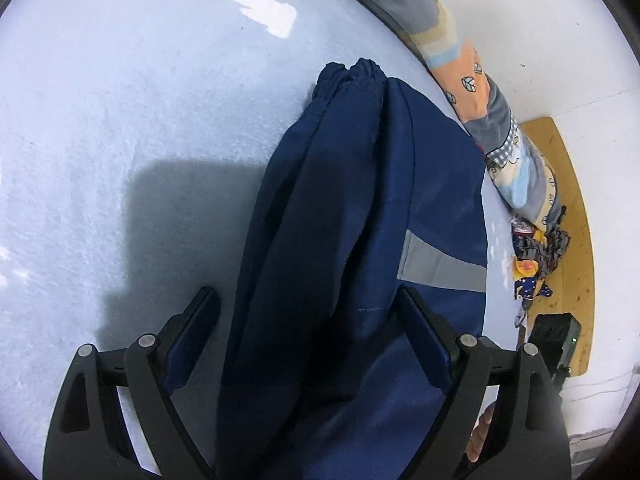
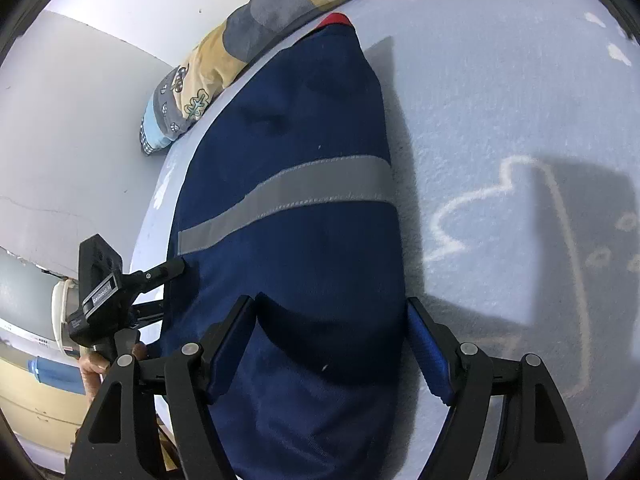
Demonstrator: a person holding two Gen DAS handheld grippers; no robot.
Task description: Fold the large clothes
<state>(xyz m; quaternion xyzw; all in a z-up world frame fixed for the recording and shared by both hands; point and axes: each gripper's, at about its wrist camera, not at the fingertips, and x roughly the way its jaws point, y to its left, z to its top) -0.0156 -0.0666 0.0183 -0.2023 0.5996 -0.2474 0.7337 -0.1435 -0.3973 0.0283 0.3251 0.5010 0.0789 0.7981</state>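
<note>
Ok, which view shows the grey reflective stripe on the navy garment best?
The right wrist view: the grey reflective stripe runs unbroken across the navy garment, stitching visible. The left wrist view shows only a short piece of the stripe, the rest hidden behind a fold.

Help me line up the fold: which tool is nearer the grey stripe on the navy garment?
Left. The left tool has one fingertip right beside the grey stripe. The right tool straddles the navy garment farther along, short of the stripe.
</note>
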